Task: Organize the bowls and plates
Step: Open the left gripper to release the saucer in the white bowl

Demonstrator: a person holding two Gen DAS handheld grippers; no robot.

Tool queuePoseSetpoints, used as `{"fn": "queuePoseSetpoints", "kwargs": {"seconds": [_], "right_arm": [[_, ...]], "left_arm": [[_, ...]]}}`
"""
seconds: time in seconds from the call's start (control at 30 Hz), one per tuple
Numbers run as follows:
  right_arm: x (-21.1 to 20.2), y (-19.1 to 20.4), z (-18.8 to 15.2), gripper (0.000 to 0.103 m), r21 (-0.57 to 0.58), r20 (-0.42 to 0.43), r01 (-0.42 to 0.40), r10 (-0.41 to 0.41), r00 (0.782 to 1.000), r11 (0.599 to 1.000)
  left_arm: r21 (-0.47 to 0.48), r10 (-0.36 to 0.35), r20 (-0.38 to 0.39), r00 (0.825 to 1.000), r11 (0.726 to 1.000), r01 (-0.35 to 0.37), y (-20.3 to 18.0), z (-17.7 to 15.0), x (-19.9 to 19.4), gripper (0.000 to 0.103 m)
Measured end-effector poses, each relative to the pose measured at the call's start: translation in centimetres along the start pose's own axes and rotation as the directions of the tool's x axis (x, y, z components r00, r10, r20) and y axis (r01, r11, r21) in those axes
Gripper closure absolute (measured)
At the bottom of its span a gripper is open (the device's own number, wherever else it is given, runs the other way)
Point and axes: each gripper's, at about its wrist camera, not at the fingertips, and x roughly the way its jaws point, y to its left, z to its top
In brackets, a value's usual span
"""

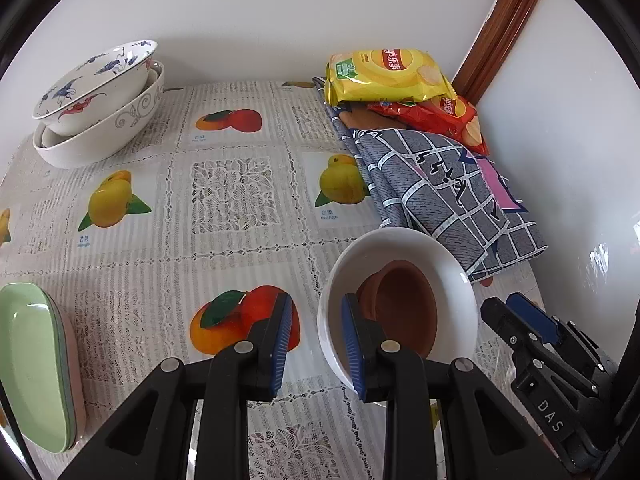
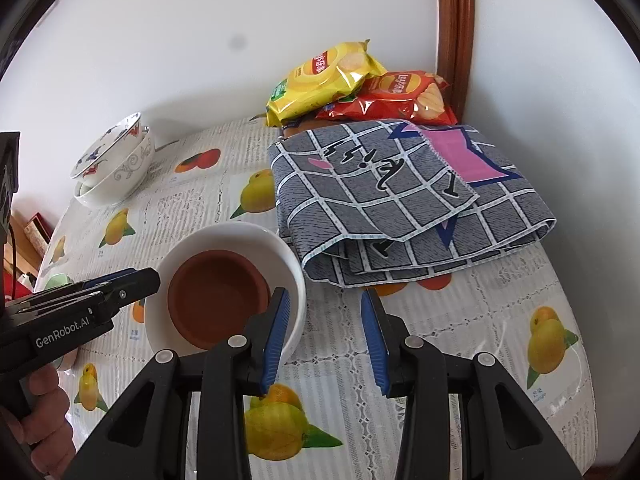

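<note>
A white bowl [image 1: 404, 248] with a brown bowl [image 1: 404, 304] inside sits on the fruit-print tablecloth; it also shows in the right wrist view [image 2: 224, 240], with the brown bowl [image 2: 216, 300] in it. My left gripper [image 1: 316, 344] is open, its right finger at the white bowl's near-left rim. My right gripper [image 2: 326, 340] is open, its left finger at the bowl's right rim. Two stacked patterned bowls [image 1: 100, 100] stand at the far left. Stacked green plates [image 1: 32, 360] lie at the left edge.
A folded grey checked cloth [image 2: 400, 200] lies right of the bowl, with yellow [image 2: 320, 80] and red [image 2: 400, 96] chip bags behind it by the wall. The right gripper's body [image 1: 540, 360] shows at the left view's right edge.
</note>
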Motion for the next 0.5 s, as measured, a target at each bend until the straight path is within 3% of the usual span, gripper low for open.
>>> {"fn": "queuePoseSetpoints", "kwargs": {"seconds": [0.23,0.5], "right_arm": [[2.4,0.6,-0.2,0.075,-0.015,-0.056,0.013,-0.014,0.998,1.0],[3.9,0.6,-0.2,0.075,0.0,-0.097,0.008,-0.008,0.995,1.0]], "left_arm": [[0.021,0.021,-0.051,0.998,1.0,-0.02,-0.2,-0.1,1.9,0.079],[0.032,0.031,-0.078,0.996,0.999,-0.029,-0.4,-0.1,3.3,0.077]]}}
